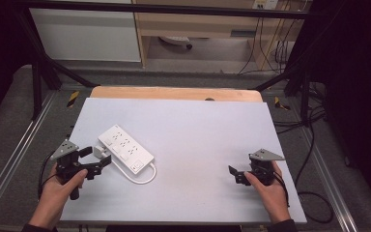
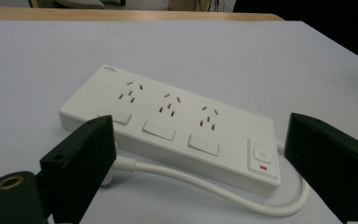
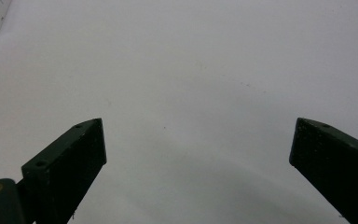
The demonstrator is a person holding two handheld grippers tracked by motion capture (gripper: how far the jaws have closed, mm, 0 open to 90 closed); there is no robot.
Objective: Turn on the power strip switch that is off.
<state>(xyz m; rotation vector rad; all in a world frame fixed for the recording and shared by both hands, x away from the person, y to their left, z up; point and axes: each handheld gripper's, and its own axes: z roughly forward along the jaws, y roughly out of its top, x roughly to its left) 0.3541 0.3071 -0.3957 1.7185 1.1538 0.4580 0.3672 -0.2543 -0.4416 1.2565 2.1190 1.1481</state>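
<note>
White plastic power strip [image 1: 125, 149]: three socket groups, rocker switch at one end, short looped cord [image 1: 142, 178]. Lies on the pale worktop [image 1: 198, 135] toward its left edge, long axis slanting from far-left to near-right. Left gripper [image 1: 98, 161]: jaws spread wide, empty, just beside the strip's near long side, facing it square-on. Right gripper [image 1: 234, 175]: jaws spread, empty, near the right front corner, well apart. Judged nearer for the grasp: left.

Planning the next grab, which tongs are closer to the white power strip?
Left. The left tongs sit right beside the power strip, open toward it; the right tongs rest far across the table.
</note>
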